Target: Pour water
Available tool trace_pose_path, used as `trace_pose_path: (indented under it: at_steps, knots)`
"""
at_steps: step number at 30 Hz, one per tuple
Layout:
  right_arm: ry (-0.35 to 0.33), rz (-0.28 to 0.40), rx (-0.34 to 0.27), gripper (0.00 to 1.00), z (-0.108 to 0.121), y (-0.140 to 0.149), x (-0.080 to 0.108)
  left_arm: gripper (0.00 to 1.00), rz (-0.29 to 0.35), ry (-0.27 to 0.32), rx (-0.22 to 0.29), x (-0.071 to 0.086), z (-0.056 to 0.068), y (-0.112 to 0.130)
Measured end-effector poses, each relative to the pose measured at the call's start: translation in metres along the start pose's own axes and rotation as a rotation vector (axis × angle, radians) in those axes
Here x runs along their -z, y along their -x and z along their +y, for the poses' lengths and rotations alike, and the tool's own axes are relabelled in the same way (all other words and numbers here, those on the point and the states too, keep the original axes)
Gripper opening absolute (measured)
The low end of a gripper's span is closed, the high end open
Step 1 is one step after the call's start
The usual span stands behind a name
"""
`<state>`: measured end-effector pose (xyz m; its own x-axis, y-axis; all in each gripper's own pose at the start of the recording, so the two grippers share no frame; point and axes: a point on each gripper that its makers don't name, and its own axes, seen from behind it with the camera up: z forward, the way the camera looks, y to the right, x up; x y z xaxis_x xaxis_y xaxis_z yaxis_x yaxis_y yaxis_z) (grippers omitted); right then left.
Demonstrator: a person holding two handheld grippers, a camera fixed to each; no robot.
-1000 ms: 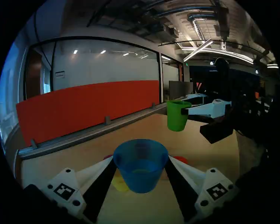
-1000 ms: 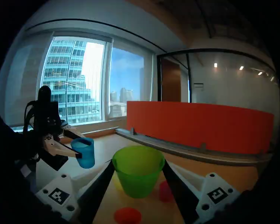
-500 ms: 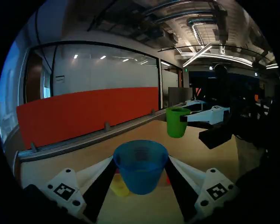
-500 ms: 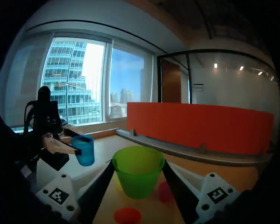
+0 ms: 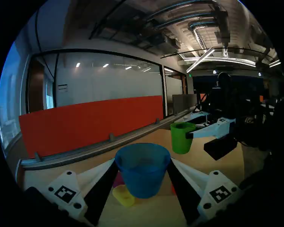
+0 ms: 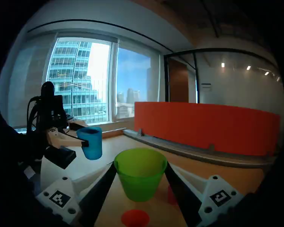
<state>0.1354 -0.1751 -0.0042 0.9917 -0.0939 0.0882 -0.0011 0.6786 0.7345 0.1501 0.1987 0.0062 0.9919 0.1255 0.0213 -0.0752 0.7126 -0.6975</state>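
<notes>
- Blue cup (image 5: 142,172), left gripper view: upright, clamped between both fingers of the left gripper (image 5: 142,166), above the wooden table (image 5: 157,138); yellow cup (image 5: 124,195) on the table beneath.
- Green cup (image 5: 181,138), upright, beyond it, gripped by the right gripper (image 5: 185,133).
- Right gripper view: green cup clamped between its own fingers; blue cup off left in the left gripper; red cup (image 6: 135,218) by the table's near edge.

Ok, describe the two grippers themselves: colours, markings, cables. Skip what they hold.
Both match. The left gripper and right gripper have white fingers lined with black inner strips, each carrying a square black-and-white marker ringed by dark screws. Seen from the right gripper view, the left one has a black body and black cables behind.
</notes>
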Motion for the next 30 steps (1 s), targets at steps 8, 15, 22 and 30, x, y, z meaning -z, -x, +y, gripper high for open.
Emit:
trace_pose_path:
  at_steps: [8, 15, 22, 30]
  knots:
    - [-0.031, 0.0, 0.007, 0.92, -0.012, 0.003, -0.003, 0.86, 0.028, -0.019, -0.047, -0.001, -0.005, -0.016]
    - [-0.064, 0.002, 0.007, 0.92, -0.025, 0.006, -0.007, 0.86, 0.059, -0.029, -0.106, 0.0, -0.006, -0.035]
    - [-0.098, -0.007, 0.017, 0.92, -0.04, 0.013, -0.011, 0.86, 0.071, -0.042, -0.161, -0.001, -0.008, -0.048]
    - [-0.136, -0.008, 0.017, 0.92, -0.054, 0.016, -0.016, 0.86, 0.07, -0.066, -0.235, -0.001, -0.012, -0.057]
